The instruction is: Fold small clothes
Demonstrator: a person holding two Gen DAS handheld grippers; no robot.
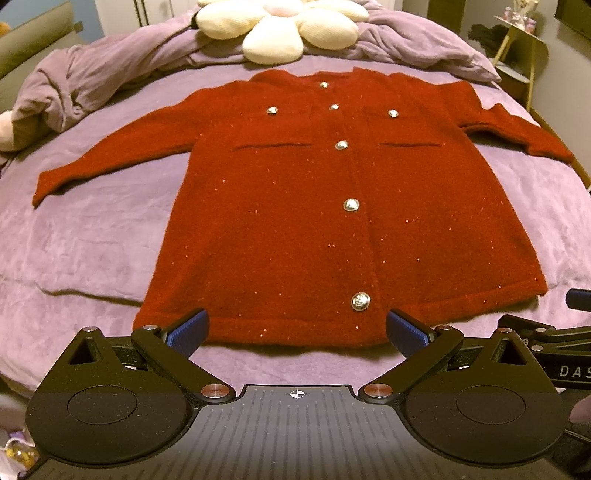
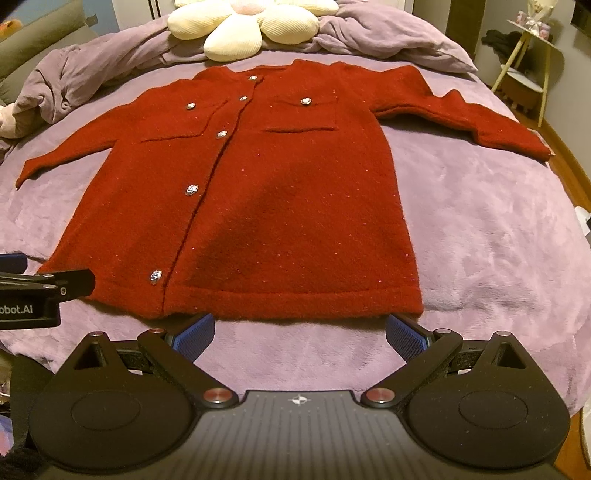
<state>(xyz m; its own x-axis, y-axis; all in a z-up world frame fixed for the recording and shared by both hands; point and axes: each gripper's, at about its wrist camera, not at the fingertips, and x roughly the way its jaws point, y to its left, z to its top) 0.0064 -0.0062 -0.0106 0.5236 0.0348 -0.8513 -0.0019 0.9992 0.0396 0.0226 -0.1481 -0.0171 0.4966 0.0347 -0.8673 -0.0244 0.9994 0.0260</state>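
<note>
A bed [image 1: 92, 229] is being covered by a purple blanket [image 2: 480, 229], and a rumpled purple quilt [image 1: 110, 74] is being seen bunched along its far end. A red cardigan [image 1: 295, 206] is being displayed flat and face up in the middle of the blanket, buttoned down the front, with both sleeves being stretched out sideways and its hem being turned toward the cameras. A cream flower-shaped cushion [image 1: 280, 29] is being propped on the quilt just beyond the collar. A small side table [image 2: 532, 48] is being glimpsed off the bed's far right corner. The left gripper [image 1: 297, 330] is being held above the hem, its blue fingers [image 1: 188, 328] being spread wide with nothing between them. The right gripper [image 2: 299, 334] is being held just short of the hem, equally spread and gripping nothing. Silver buttons [image 1: 351, 205] are being shown in a row down the front.
</note>
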